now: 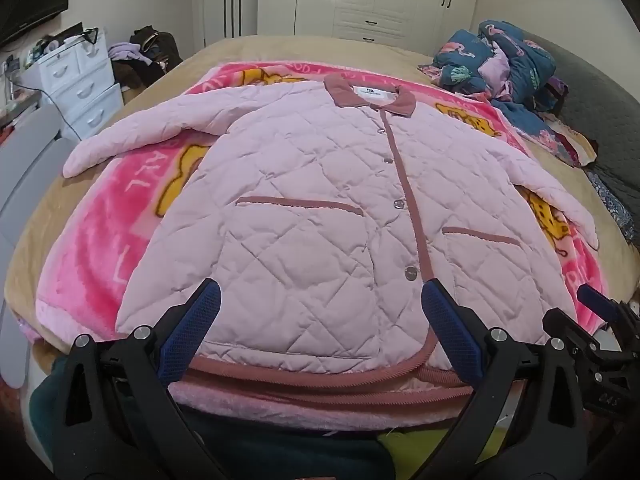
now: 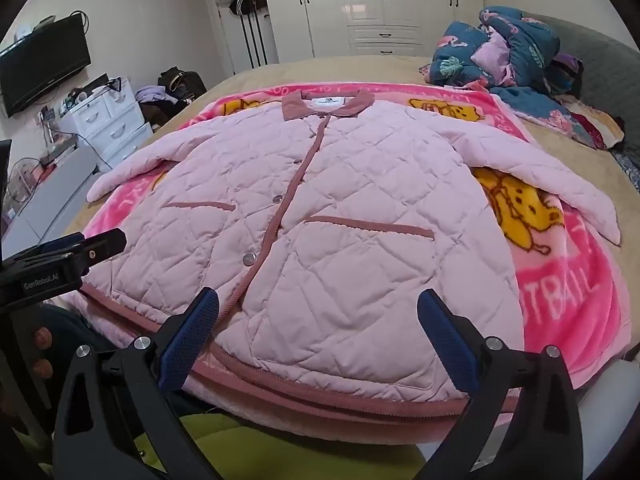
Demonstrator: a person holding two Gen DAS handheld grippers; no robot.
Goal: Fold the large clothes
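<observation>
The pale pink diamond-quilted jacket [image 1: 312,208] has dusty-rose trim (collar, placket, pocket edges); the hot-pink fleece blanket [image 2: 568,292] beneath shows yellow cartoon figures.

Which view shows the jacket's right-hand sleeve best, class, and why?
The right wrist view: the right-hand sleeve lies whole across the pink blanket, cuff well inside the frame. In the left wrist view the same sleeve sits squeezed toward the picture's distorted edge, though its cuff still shows.

I was in a home bedroom: a bed [image 2: 360,68], white wardrobes [image 2: 380,4], a wall television [image 2: 44,64], a drawer chest [image 2: 108,120].
</observation>
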